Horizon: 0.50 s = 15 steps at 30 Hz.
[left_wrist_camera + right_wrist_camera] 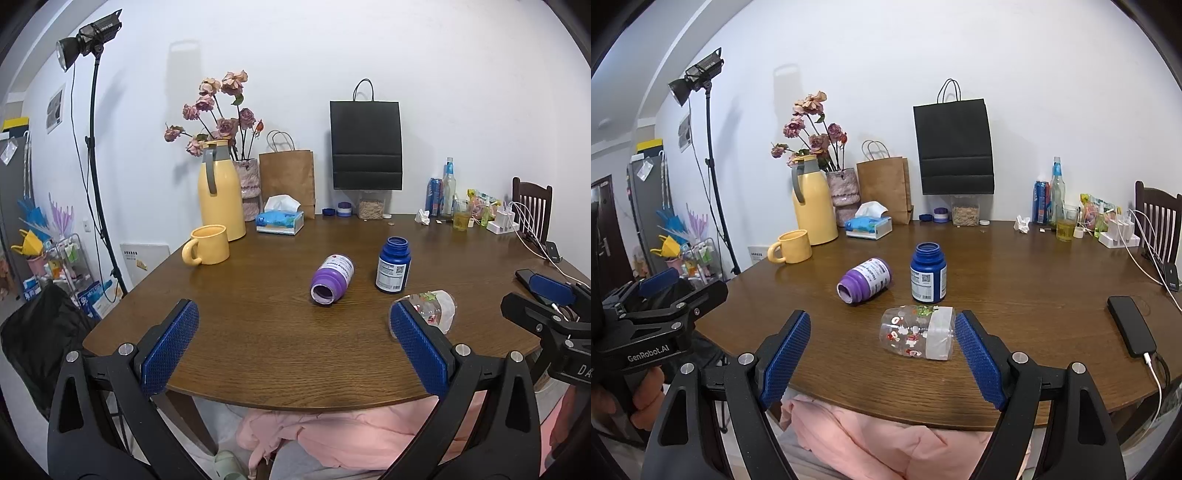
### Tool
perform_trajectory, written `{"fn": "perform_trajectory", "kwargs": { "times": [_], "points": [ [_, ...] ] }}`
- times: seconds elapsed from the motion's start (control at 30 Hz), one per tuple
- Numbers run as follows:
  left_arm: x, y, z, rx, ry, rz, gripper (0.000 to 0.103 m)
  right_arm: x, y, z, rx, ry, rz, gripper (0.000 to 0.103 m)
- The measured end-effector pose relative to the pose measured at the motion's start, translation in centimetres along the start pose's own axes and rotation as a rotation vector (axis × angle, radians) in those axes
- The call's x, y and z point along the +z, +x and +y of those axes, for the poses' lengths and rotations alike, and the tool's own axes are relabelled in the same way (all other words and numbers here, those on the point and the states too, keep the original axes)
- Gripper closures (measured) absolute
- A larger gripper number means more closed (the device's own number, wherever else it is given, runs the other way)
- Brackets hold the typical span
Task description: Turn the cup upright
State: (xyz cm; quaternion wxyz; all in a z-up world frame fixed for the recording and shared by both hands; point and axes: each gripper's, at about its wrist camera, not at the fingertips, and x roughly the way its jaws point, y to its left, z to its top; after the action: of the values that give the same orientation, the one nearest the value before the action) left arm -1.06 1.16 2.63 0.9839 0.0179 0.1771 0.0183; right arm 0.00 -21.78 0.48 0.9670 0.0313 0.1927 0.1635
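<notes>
- Step in hand: approach. The cup (pixel 918 335) lies on its side near the front edge of the table (pixel 1034 288), untouched, so the flip is judged not yet begun.
- Right tool (pixel 882 354): fingers spread wide and empty. The cup sits ahead of the tool between its two fingers, close to the right-hand pad; contact with that pad cannot be confirmed.
- Left tool (pixel 291 350): also spread wide, holding nothing, aimed over the table's front; the cup (pixel 436 306) shows only partly behind its right-hand finger.
- Next move, as a judgement: the right tool needs to advance, close across the cup's body, then rotate it so the opening faces up before setting it down.
- Cup: clear plastic cylinder, printed with small red and green figures, with a frosted white band at one end. The smooth, round wall is likely to roll or slip under an off-centre grip.
- Tool pads: blue, knurled texture, on black frames.
- Nearby: a purple bottle (pixel 864 281) lying on its side and a blue bottle (pixel 928 274) standing open, both just behind the cup.
- Table: dark wood grain, with a rounded front edge.
</notes>
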Motion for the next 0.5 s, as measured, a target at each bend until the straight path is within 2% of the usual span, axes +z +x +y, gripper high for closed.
{"fn": "perform_trajectory", "kwargs": {
  "times": [0.5],
  "points": [
    [0.00, -0.13, -0.02, -0.003, -0.003, 0.003, 0.000, -0.12, 0.05, 0.16, 0.000, 0.001, 0.008, 0.018]
  ]
}}
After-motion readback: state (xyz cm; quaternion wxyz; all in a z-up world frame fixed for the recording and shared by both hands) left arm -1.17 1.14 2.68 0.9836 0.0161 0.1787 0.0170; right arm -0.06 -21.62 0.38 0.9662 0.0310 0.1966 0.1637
